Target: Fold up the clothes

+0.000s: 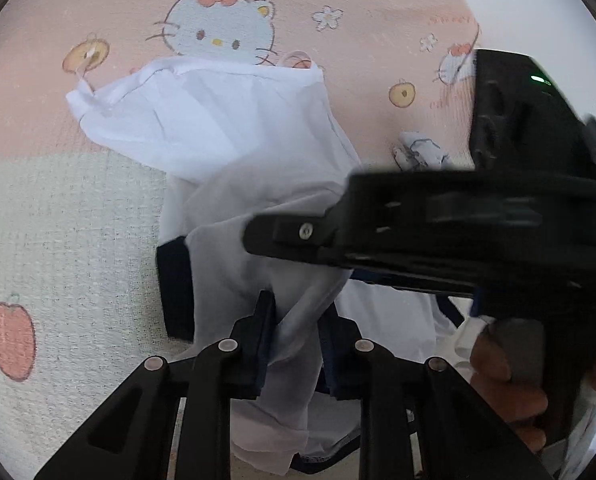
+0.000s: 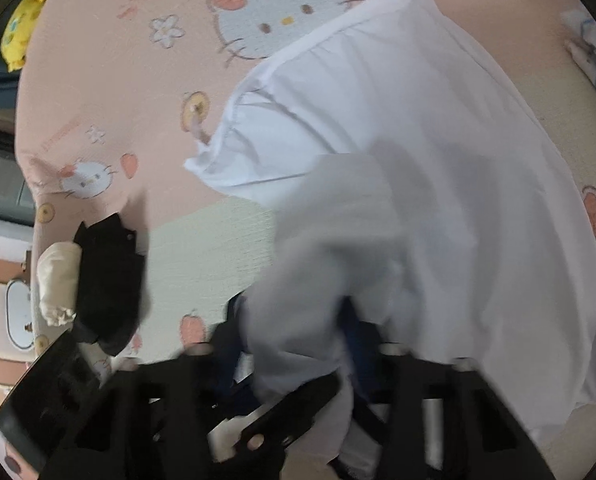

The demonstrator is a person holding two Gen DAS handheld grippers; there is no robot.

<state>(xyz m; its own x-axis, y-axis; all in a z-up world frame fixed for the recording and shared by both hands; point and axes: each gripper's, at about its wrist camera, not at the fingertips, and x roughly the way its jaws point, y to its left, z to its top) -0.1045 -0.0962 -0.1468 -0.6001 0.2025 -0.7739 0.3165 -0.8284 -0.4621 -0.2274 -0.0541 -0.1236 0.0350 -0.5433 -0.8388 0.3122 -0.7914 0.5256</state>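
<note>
Fabric's bunched up in both my grippers right now. My left gripper [image 1: 296, 344] is clamped on a gathered fold of the white garment [image 1: 218, 128], pads pressing in from both sides. My right gripper [image 2: 294, 344] is pinched on another bunch of the same garment [image 2: 418, 140]; that view's pretty blurry but the cloth clearly runs down between the fingers. From the left camera I can see the right gripper crossing over the cloth, with a hand [image 1: 510, 392] wrapped around its handle. The rest of the garment trails away from me across the pink cartoon-cat bedsheet [image 1: 338, 8], far hem lying flat on the print. There's dark navy trim [image 1: 174, 288] showing at one edge near my left fingers. A yellow plush toy [image 2: 20, 28] sits off the sheet's far corner.
</note>
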